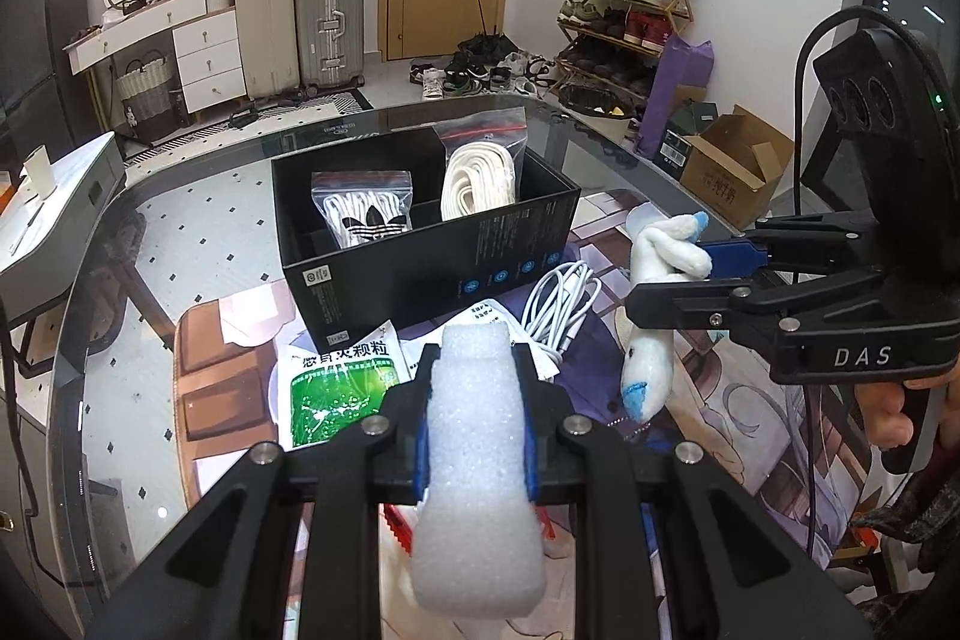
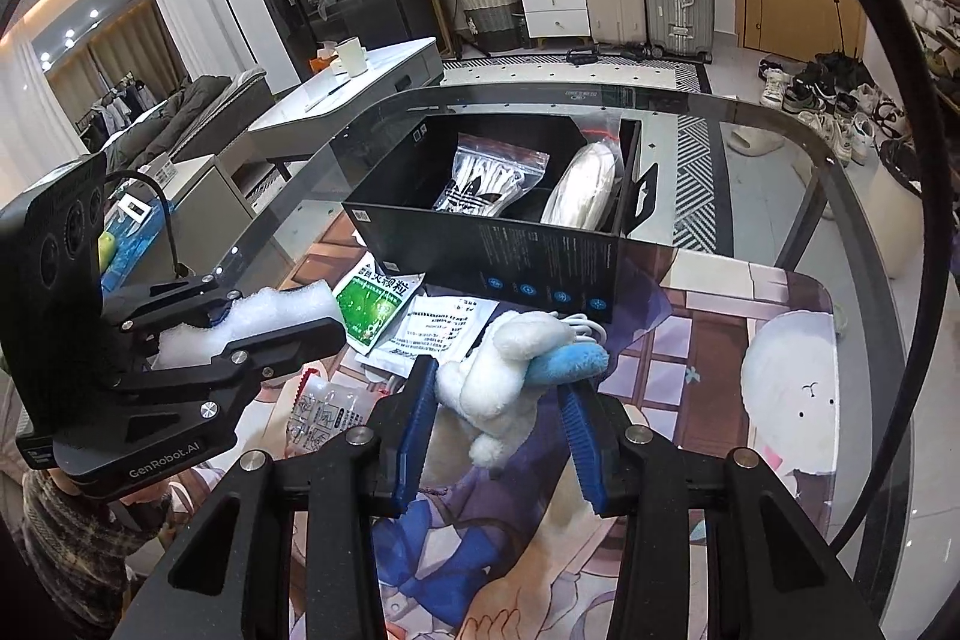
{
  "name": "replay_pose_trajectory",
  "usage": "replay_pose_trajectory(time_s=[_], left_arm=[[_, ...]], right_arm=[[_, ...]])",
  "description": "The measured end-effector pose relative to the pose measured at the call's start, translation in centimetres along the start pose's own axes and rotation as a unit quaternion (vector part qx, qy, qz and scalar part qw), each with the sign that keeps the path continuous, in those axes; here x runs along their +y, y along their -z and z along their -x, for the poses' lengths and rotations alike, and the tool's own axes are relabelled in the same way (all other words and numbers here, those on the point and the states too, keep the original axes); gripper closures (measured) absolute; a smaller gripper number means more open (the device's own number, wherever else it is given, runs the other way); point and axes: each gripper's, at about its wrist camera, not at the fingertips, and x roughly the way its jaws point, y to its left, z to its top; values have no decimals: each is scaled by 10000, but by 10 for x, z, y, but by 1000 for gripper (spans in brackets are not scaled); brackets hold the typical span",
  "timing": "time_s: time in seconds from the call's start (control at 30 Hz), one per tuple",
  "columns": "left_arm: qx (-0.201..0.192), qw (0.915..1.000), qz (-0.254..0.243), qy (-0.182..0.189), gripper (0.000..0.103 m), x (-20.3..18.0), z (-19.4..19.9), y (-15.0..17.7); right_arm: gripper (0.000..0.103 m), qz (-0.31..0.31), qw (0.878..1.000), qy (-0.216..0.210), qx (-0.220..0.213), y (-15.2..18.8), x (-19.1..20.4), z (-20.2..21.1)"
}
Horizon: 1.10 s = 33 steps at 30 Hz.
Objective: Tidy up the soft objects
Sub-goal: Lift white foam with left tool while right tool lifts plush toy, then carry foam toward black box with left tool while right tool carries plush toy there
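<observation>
White foam fills the left gripper (image 1: 477, 388): the foam block (image 1: 480, 466) is clamped between its jaws, long axis running straight along the fingers, narrow end toward the black box (image 1: 444, 250). The right wrist view catches that gripper (image 2: 282, 319) from the side, and there the foam (image 2: 264, 319) pokes out past the fingertips, aimed at the box (image 2: 540, 256).

Over on the right gripper (image 2: 498, 400), the jaws grip a white plush toy (image 2: 504, 370) with blue tips, held above the printed mat (image 2: 690, 382) on the glass desk (image 2: 798, 196). From the left wrist view the toy (image 1: 657, 304) hangs nearly vertical, one blue end up by the right gripper (image 1: 690, 274), the other drooping toward the mat. The right gripper's own camera shows it bunched crosswise between the blue pads (image 2: 414, 418).

Inside the box stand two bagged bundles, a laces bag (image 1: 366, 214) with a black trefoil mark and a bag of cream straps (image 1: 480, 178). A coiled white cable (image 1: 558, 304) lies in front of the box, plain in the left view, mostly hidden behind the toy in the right. A green packet (image 1: 336, 388) lies beside it.
</observation>
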Motion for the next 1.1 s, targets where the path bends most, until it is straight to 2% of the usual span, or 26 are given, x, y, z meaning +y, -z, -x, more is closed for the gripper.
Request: replay_pose_trajectory(time_s=[0.37, 1.1], left_arm=[[-135, 9997, 122, -151, 83, 8, 3, -15], [-248, 9983, 163, -503, 83, 29, -6, -44]], right_arm=[[62, 27, 9998, -19, -217, -23, -2, 12], [62, 40, 9990, -168, -405, -70, -2, 2]])
